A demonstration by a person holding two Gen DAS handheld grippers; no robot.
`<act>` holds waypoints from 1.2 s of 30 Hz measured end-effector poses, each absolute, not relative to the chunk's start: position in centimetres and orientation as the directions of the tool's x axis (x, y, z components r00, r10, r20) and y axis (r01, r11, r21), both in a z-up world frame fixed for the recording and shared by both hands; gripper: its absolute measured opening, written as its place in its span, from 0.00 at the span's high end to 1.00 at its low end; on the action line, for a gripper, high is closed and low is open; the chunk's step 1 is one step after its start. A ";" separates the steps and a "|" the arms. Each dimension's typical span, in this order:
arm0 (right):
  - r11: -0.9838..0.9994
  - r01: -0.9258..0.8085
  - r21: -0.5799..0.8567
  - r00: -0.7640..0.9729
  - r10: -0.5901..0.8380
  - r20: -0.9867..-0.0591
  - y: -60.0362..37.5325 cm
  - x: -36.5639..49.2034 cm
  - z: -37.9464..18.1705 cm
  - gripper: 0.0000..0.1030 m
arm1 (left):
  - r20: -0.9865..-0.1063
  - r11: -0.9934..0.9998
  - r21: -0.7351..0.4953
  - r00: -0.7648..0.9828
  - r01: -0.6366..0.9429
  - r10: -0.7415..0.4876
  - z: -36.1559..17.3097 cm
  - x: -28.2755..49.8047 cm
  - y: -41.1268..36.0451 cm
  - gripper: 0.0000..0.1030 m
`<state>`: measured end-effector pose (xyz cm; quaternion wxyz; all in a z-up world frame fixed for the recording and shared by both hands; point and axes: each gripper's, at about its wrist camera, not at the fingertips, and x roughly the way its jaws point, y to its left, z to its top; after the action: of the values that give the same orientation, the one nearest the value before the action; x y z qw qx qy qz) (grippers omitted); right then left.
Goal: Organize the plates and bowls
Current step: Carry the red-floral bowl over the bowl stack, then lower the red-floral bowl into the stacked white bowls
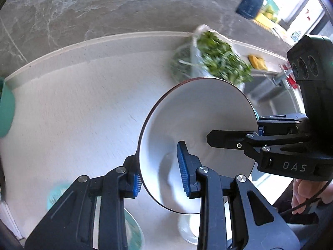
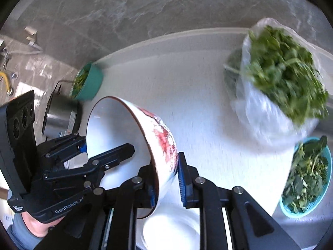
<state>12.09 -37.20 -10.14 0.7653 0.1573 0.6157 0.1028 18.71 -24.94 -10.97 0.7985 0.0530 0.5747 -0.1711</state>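
A white bowl (image 1: 193, 112) with a dark rim and red pattern on its outside (image 2: 164, 139) is held tilted in the air above the pale counter. My left gripper (image 1: 160, 177) has one finger inside and one outside the bowl's near rim. My right gripper (image 2: 166, 179) straddles the opposite rim the same way; it also shows in the left wrist view (image 1: 233, 137). How tightly each pinches the wall is unclear. A white plate (image 2: 172, 231) lies below the bowl.
A plastic bag of greens (image 2: 281, 79) lies on the counter (image 2: 166, 83) at the back right. A teal basket of greens (image 2: 306, 179) sits far right. A teal bowl of greens (image 2: 87, 83) and a steel pot (image 2: 60, 112) stand left. A sink (image 1: 268, 91) lies right.
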 end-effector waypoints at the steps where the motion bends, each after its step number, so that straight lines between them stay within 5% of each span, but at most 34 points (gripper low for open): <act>1: 0.928 0.030 0.371 0.216 0.357 -0.909 -37.3 11.2 -10.0 0.81 | -0.936 0.936 -0.114 0.280 0.334 -0.214 -11.0 17.9 -25.4 0.74; 16: 0.909 -0.005 0.416 0.104 0.414 -0.904 -39.5 0.3 -11.1 0.79 | -0.948 0.957 -0.165 0.228 0.238 -0.220 -14.5 4.5 -28.3 0.74; 36: 0.918 0.029 0.397 0.054 0.395 -0.917 -39.6 -0.8 -14.9 0.78 | -0.954 0.961 -0.143 0.227 0.237 -0.198 -17.5 4.3 -28.4 0.74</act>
<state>-0.76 -39.63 -14.94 0.7088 0.1567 0.6756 0.1291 4.31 -28.36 -17.52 0.7830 0.0162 0.6061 -0.1390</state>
